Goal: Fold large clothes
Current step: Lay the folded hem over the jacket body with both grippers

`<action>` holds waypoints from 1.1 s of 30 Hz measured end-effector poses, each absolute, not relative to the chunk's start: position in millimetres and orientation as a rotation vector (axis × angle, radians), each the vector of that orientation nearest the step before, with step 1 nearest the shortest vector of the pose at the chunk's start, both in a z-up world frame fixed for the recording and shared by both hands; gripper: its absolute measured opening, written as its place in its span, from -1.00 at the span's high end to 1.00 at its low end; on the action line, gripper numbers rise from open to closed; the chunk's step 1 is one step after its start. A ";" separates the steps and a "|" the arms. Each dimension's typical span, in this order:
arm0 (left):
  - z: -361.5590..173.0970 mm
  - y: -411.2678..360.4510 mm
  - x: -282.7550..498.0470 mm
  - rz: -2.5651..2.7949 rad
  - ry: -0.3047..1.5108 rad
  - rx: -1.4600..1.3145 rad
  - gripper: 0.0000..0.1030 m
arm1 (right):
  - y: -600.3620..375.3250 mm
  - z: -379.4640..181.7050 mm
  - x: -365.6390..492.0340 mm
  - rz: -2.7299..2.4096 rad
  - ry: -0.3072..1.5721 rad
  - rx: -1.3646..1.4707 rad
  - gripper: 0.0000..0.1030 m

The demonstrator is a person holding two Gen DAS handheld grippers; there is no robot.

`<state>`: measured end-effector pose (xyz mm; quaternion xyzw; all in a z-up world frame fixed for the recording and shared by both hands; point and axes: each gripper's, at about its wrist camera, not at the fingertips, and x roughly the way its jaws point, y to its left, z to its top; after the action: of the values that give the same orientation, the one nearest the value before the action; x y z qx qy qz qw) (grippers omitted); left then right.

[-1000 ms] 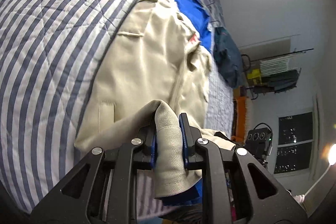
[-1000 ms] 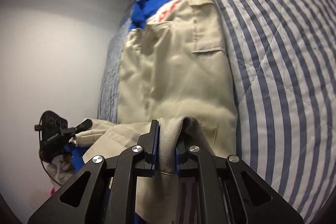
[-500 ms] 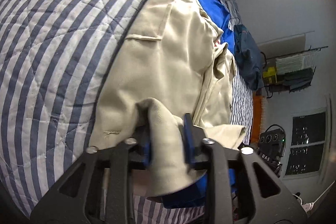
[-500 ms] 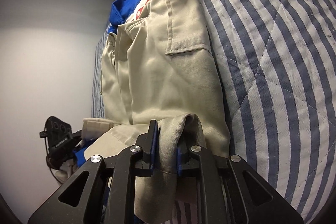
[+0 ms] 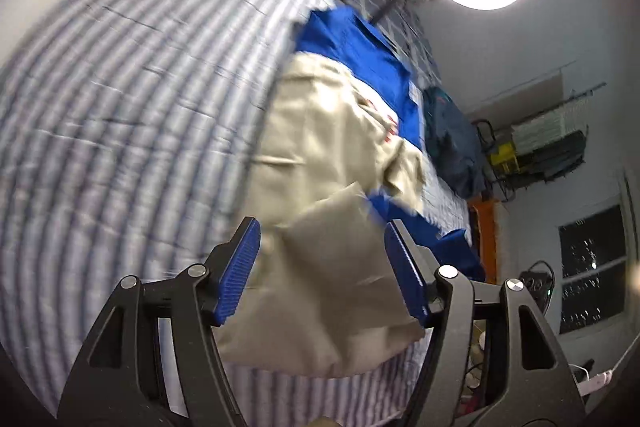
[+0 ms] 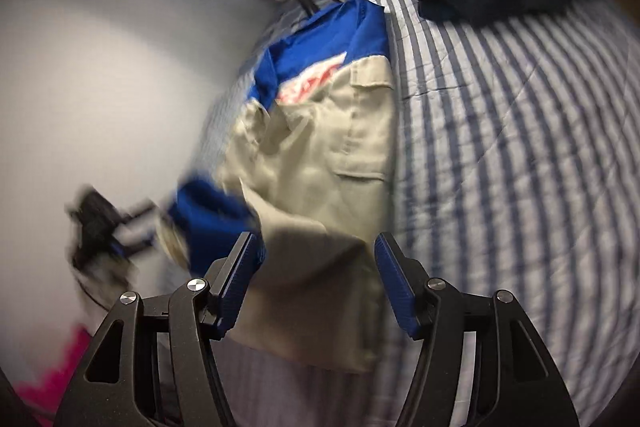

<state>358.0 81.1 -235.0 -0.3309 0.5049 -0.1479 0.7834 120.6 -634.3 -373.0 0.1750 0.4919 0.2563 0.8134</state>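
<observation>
Both the left gripper [image 5: 322, 269] and right gripper [image 6: 316, 281] are opening their jaws, releasing the folded beige-and-blue cotton jacket [image 5: 332, 163] lying on the blue-striped quilted bed [image 5: 132, 99].

The large beige cotton jacket with blue lining [image 5: 332, 163] lies flat, folded lengthwise. Its hem end is doubled up over the body, blue lining showing at the collar.

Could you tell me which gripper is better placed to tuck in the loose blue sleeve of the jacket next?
Probably the left gripper. Its jaws are opening off the beige jacket, and the blue sleeve lies just beyond its right finger. From the right gripper, also opening, the sleeve sits off past its left finger.
</observation>
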 end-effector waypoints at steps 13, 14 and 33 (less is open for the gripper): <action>-268.1 71.8 356.4 -0.357 1.172 -0.622 -0.28 | -625.8 -345.3 111.7 0.690 0.978 0.408 0.09; -270.1 69.7 356.7 -0.362 1.177 -0.617 -0.28 | -628.8 -343.2 111.4 0.703 0.972 0.431 0.09; -294.0 28.5 380.6 -0.377 1.207 -0.509 -0.18 | -526.3 -405.7 170.4 0.654 1.149 0.367 0.09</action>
<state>380.6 28.5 -294.0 -0.2353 0.5578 -0.1741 0.7767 170.4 -526.3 -405.7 0.1694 0.5307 0.3017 0.7737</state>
